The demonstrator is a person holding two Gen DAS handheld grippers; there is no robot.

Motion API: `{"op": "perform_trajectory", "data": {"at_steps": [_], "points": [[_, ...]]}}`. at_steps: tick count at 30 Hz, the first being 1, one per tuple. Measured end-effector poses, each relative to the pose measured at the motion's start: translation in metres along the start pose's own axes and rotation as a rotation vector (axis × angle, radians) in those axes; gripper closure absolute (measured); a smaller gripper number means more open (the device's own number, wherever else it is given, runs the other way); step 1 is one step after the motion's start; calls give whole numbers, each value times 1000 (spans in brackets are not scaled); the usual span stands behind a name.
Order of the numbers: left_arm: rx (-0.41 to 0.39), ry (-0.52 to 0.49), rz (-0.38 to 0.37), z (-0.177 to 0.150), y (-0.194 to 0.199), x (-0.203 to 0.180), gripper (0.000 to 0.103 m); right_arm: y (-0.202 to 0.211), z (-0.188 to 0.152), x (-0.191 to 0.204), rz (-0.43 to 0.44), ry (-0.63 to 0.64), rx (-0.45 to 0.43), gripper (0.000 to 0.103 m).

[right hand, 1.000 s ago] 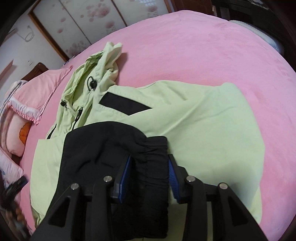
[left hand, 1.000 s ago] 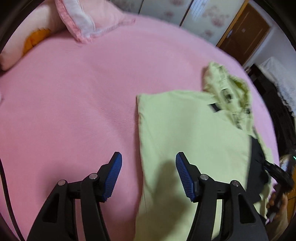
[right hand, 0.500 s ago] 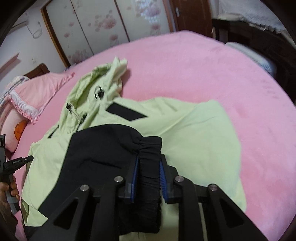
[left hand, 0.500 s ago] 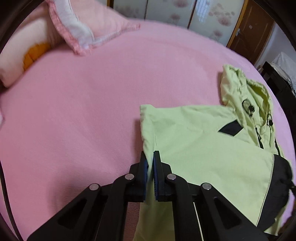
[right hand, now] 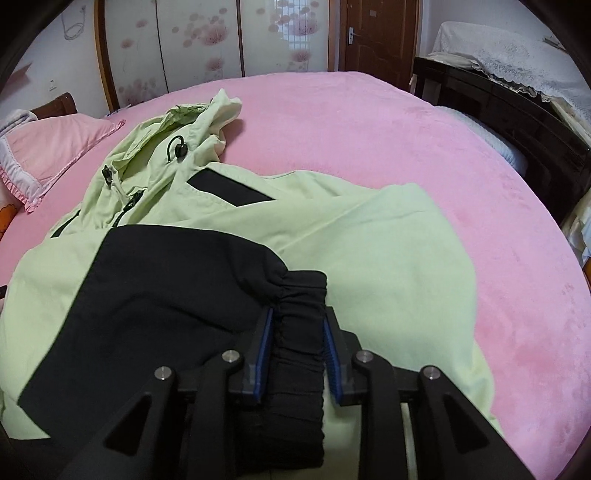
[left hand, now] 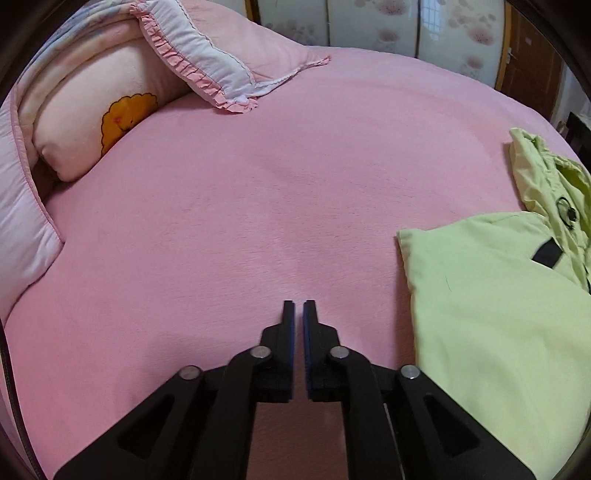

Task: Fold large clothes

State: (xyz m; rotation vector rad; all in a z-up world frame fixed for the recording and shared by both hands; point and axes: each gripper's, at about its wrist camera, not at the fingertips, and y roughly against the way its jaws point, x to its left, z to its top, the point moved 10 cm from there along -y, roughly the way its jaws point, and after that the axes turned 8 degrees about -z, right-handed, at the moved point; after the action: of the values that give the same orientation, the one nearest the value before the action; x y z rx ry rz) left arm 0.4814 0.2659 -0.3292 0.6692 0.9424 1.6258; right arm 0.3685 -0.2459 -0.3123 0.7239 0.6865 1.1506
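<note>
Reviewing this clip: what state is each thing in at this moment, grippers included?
left gripper: shut, empty, over bare bedspread.
right gripper: jaws just opened slightly; black cuff between the pads, touching both.
jacket: lying flat on the bedspread, black-ended sleeve folded across its body.
hood: crumpled, not folded.
door: closed.

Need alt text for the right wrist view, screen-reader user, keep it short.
The right gripper has its blue pads on either side of the black elastic cuff of a lime-green hooded jacket; its jaws have just been opening slightly. The jacket lies spread on a pink bed, hood pointing away, with a pink pillow at the left.
</note>
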Motion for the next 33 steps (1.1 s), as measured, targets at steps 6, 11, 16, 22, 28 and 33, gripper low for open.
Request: {"op": "perform_trajectory", "data": {"at_steps": [6, 11, 16, 22, 28, 33], "points": [[16, -68, -61, -16, 43, -11, 82, 35, -1, -5, 30, -24, -9, 76], [39, -102, -198, -67, 93, -44, 80, 83, -19, 1, 120, -27, -50, 76], [114, -143, -250, -136, 104, -72, 80, 125, -52, 18, 216, 32, -87, 76], [127, -112, -167, -159, 79, -61, 80, 123, -84, 30, 196, 111, -108, 77], [134, -134, -118, -161, 78, -56, 79, 65, -117, -47, -5, 12, 50, 88], [122, -174, -72, -160, 78, -62, 79, 68, -128, -91, 44, -100, 89, 97]]}}
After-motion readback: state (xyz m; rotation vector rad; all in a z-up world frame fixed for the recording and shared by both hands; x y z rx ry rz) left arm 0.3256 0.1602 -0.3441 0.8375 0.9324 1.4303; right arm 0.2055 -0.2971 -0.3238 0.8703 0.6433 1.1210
